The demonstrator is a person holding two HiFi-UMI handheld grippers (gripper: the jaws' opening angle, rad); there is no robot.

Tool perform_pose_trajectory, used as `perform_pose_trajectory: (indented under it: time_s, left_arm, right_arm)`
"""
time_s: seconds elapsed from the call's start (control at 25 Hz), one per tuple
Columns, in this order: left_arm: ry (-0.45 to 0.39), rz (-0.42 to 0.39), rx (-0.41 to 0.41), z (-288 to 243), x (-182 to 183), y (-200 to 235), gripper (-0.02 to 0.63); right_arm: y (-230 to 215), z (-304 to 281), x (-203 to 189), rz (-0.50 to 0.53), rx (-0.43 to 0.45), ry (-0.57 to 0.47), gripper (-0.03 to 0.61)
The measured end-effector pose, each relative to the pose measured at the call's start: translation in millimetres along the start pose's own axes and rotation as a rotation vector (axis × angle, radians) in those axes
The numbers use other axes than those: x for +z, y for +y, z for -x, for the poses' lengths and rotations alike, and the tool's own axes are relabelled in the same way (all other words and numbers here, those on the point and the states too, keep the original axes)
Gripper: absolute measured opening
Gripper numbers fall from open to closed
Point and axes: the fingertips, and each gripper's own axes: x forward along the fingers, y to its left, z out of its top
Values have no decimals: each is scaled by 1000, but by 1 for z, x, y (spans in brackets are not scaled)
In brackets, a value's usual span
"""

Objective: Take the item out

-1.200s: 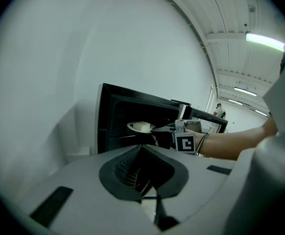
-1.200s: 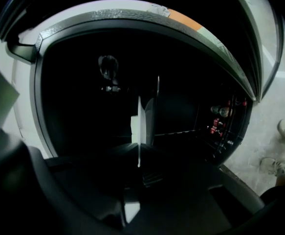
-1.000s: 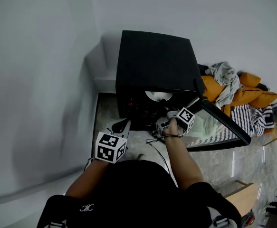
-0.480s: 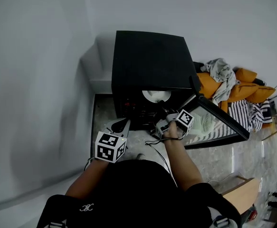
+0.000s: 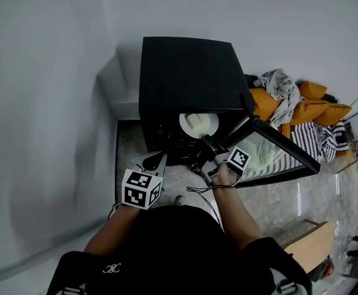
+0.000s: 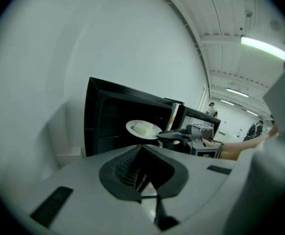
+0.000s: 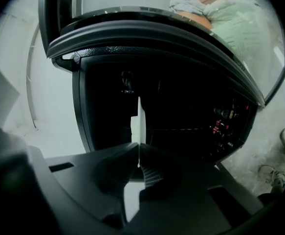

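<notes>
Two hand-held grippers work in front of a black box-shaped oven [image 5: 188, 72] that stands against a pale wall, its glass-paned door [image 5: 277, 149] swung open to the right.

In the head view, a round white plate [image 5: 198, 124] with a pale rectangular block [image 5: 200, 120] on it sits at the oven's open front, and the right gripper [image 5: 207, 142] meets the plate's near rim. The left gripper [image 5: 156, 162] hangs lower and to the left, apart from the oven, with its tips drawn to a point. A heap of orange, grey and striped cloth [image 5: 289, 100] lies beyond the door.

In the left gripper view, the left gripper [image 6: 142, 155] has its jaws together with nothing between them. Past them, the plate [image 6: 143, 129] shows level in the air before the dark opening of the oven [image 6: 108, 111], the block [image 6: 143, 128] on top. The right gripper [image 6: 167, 135] clasps the rim from the right.

In the right gripper view, the right gripper [image 7: 139, 153] is clamped on the plate [image 7: 140, 124], which appears edge-on as a thin white line rising from between the ribbed pads. Behind it lies the dark oven cavity [image 7: 181, 111], small red lights [image 7: 220, 124] at its right, and the door [image 7: 157, 28] arches across the top.
</notes>
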Motion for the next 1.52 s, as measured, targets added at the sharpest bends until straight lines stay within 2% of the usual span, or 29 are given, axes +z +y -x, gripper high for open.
perform_pose_trajectory:
  time_s: [0.52, 1.12, 1.52]
  left_arm:
    - [17, -13, -62, -4, -4, -9, 0]
    - [45, -38, -156, -14, -11, -28, 0]
    - [62, -39, -180, -15, -16, -32, 0]
  right_arm:
    - [11, 46, -10, -6, 24, -39, 18]
    - [21, 101, -43, -17, 40, -68, 18]
    - [27, 120, -46, 8, 48, -98, 18]
